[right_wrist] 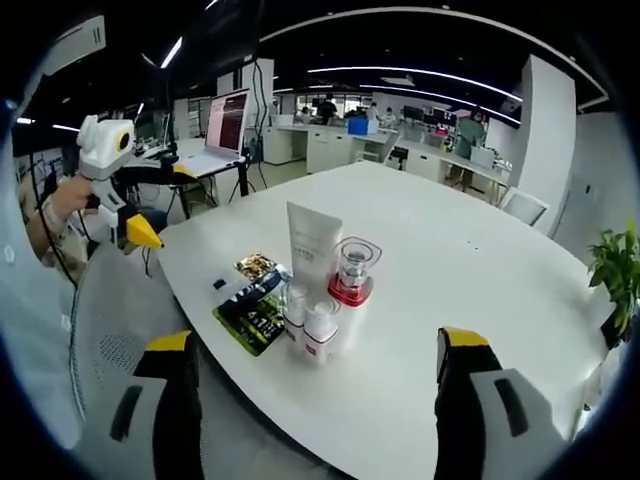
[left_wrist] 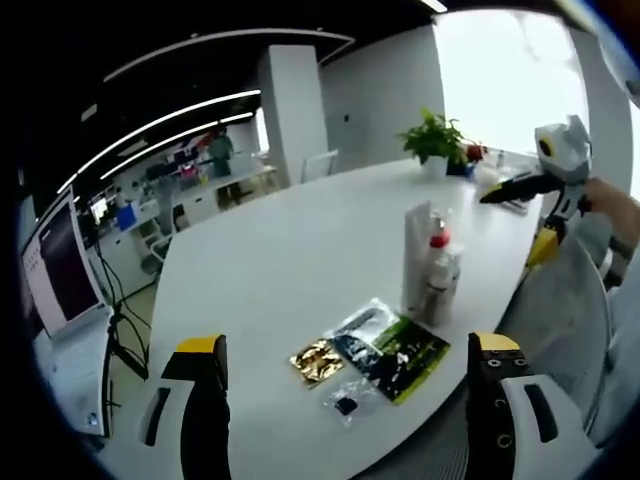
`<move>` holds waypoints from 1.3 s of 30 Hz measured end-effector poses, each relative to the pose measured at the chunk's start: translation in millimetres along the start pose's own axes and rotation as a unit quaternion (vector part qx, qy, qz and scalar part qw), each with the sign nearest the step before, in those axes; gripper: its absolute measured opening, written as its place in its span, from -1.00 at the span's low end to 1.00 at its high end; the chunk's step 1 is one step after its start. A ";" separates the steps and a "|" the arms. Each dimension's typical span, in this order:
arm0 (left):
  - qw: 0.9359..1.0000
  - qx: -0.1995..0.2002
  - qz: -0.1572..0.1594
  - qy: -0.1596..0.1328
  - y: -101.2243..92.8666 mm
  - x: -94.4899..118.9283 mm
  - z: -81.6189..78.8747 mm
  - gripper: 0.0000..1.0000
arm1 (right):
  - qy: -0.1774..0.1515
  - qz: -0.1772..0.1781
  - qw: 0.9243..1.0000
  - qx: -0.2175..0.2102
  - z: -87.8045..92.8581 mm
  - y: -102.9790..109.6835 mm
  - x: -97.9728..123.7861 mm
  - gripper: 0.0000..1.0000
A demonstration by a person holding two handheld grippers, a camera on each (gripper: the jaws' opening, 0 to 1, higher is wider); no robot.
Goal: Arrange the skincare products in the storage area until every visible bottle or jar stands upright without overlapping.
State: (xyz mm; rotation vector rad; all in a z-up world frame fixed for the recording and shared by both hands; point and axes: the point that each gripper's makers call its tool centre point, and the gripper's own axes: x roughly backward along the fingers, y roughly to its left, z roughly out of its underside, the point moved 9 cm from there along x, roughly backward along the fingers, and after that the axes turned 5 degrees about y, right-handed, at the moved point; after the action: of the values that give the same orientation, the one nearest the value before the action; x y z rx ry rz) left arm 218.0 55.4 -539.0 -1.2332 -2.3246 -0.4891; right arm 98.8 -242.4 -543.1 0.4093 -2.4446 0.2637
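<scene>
While both grippers hang back with jaws spread and empty, the bottles (right_wrist: 322, 300) stand bunched near the table (right_wrist: 470, 260) edge.
Upright tube (right_wrist: 312, 245), red-collared bottle (right_wrist: 354, 272) and small vials touch, probably awaiting spacing; flat sachets (right_wrist: 255, 300) lie just beside. Left gripper (left_wrist: 345, 375) and right gripper (right_wrist: 315, 365) hover apart from them.

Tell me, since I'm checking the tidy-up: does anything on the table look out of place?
The white upright tube and the clear red-collared bottle stand upright in a tight cluster with small white bottles. Odd ones out: the flat foil sachets lying overlapped beside them at the table edge.
</scene>
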 end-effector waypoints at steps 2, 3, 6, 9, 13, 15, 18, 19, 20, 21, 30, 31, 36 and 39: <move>1.000 0.001 -0.001 -0.001 -0.1 0.8 0.5 0.94 | 0.000 -0.001 1.000 0.000 -0.4 0.1 0.0 0.99; 1.000 0.001 -0.003 -0.002 -0.3 1.5 0.8 0.94 | -0.001 -0.001 1.000 0.001 -1.0 -0.1 0.1 0.99; 1.000 0.004 -0.006 -0.005 -0.3 3.4 2.0 0.94 | 0.000 0.000 1.000 0.001 -1.3 -0.4 0.2 0.99; 1.000 0.007 -0.008 -0.003 0.1 3.7 3.8 0.94 | 0.002 -0.002 1.000 0.002 -1.0 -0.3 -0.8 0.99; 1.000 0.009 -0.007 -0.002 0.3 2.5 5.6 0.94 | 0.007 -0.005 1.000 0.002 0.0 0.1 -2.7 0.99; 1.000 0.009 -0.007 0.000 0.5 1.7 6.0 0.94 | 0.008 -0.005 1.000 0.001 0.2 -0.1 -3.0 0.99; 1.000 0.010 -0.006 0.000 0.0 1.0 6.0 0.94 | 0.008 -0.005 1.000 0.000 0.6 -0.4 -3.4 0.99; 1.000 0.009 -0.005 0.001 -0.3 0.7 6.1 0.94 | 0.008 -0.005 1.000 0.000 0.6 -0.4 -3.5 0.99; 1.000 0.008 -0.005 0.002 -0.4 0.6 6.3 0.94 | 0.009 -0.005 1.000 0.000 0.8 -0.4 -3.5 0.99; 1.000 0.008 -0.004 0.002 -0.6 0.5 6.6 0.94 | 0.010 -0.005 1.000 0.001 1.1 -0.3 -3.6 0.99; 1.000 0.010 -0.003 0.007 -1.9 -0.8 8.9 0.94 | 0.016 -0.006 1.000 0.000 3.6 -0.6 -4.4 0.99; 1.000 0.010 -0.003 0.007 -2.2 -0.8 9.0 0.94 | 0.015 -0.006 1.000 0.000 3.6 -0.7 -4.2 0.99; 1.000 0.010 -0.002 0.006 -3.2 -0.3 8.6 0.94 | 0.015 -0.007 1.000 -0.001 4.0 -0.1 -3.7 0.99; 1.000 0.010 -0.003 0.006 -3.4 0.1 8.7 0.94 | 0.016 -0.007 1.000 -0.001 4.6 0.1 -3.7 0.99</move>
State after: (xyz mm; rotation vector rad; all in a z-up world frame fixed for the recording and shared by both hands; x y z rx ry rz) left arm 213.2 58.1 -546.5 -1.2124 -2.3185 -0.4736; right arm 99.0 -242.8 -549.0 0.4172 -2.4090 0.2610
